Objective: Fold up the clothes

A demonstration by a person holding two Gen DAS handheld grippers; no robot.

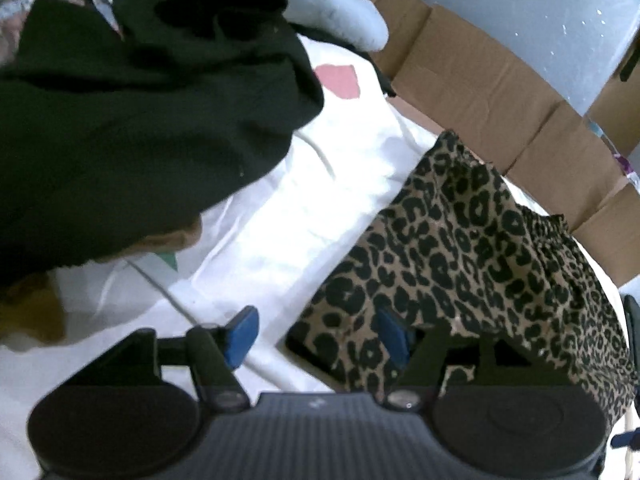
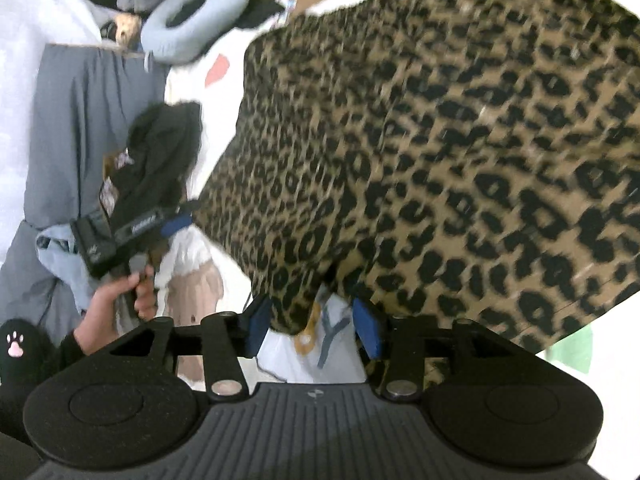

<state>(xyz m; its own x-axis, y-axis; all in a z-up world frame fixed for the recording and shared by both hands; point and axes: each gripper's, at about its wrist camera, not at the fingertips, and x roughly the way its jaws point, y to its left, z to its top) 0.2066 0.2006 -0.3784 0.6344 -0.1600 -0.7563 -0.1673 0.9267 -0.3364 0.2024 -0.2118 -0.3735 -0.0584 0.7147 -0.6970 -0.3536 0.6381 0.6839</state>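
Both claws are hanging released: left claw (image 1: 318, 334) hovering over the leopard-print garment (image 1: 460, 248)'s corner, right claw (image 2: 310, 326) straddling its edge (image 2: 420, 140), probably lining up a fold.

Leopard garment (image 1: 472, 248): tan ground, black spots.
Sheet (image 1: 280, 216): white, with a pink patch (image 1: 338, 80) at the far side.
Dark garment (image 1: 132, 120): black, far left.
Boxes (image 1: 500, 92): brown cardboard, far right.
Neck pillow (image 2: 196, 20): light blue.
Grey cloth (image 2: 88, 120): plain grey, left.
Gripper pads (image 1: 242, 332): blue, on black fingers.
Sleeve (image 2: 20, 344): black, pink-and-white paw print.
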